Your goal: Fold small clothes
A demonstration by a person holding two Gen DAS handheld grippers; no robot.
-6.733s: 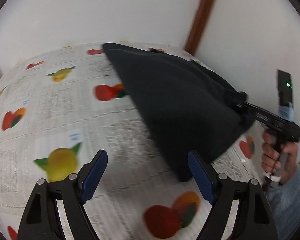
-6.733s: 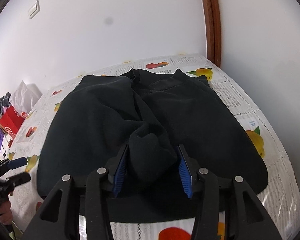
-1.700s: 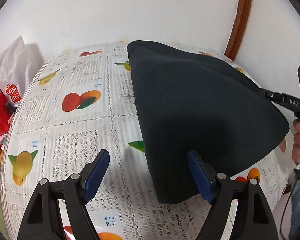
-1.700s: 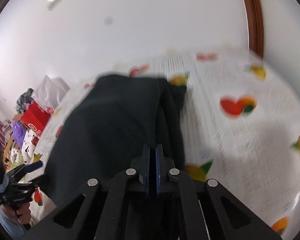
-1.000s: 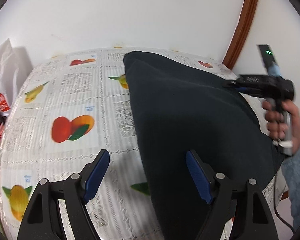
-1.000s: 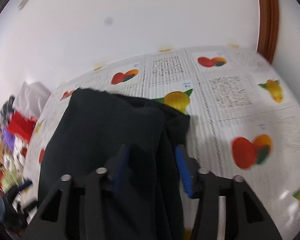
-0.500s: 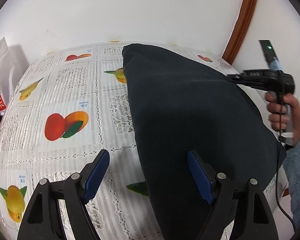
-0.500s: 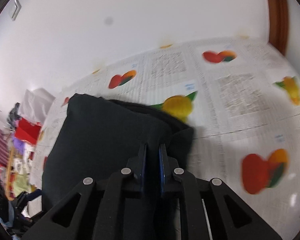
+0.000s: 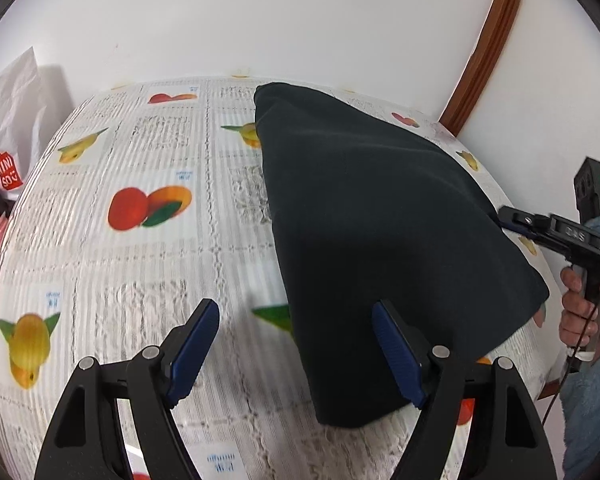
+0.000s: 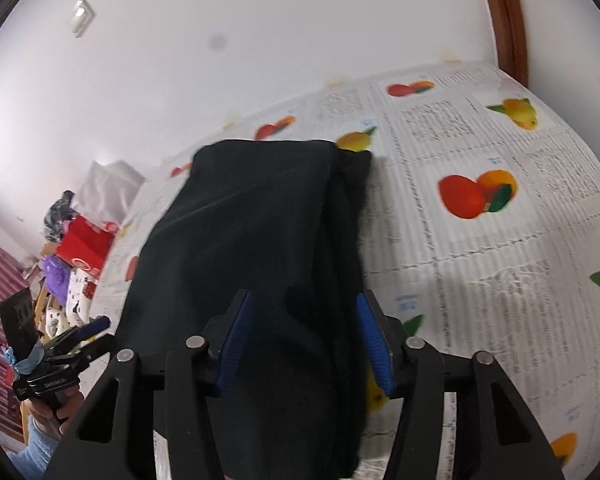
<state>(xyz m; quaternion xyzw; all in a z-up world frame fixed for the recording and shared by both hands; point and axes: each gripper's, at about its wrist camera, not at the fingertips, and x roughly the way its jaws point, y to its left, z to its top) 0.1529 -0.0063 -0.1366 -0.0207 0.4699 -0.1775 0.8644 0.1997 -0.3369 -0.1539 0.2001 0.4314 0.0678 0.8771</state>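
A dark garment [image 9: 380, 216], folded into a long thick stack, lies on the counter [image 9: 140, 272], which is covered with a lace-patterned cloth printed with fruit. In the left wrist view the garment runs from about twelve o'clock down to five o'clock. The left tongs [image 9: 296, 348] stand wide apart over its near left edge, pressing on nothing: the right pad sits in front of the dark cloth and the left pad over bare tablecloth. The right tongs [image 10: 304, 340] straddle the near end of the stack with their jaws opening; the fabric lies between the blue pads, and they do not seem to pinch it. At three o'clock in the left view a hand [image 9: 584, 312] in a light blue sleeve holds the right tongs' handle. Red and white bags [image 9: 4, 176] sit at nine o'clock beyond the counter's edge.
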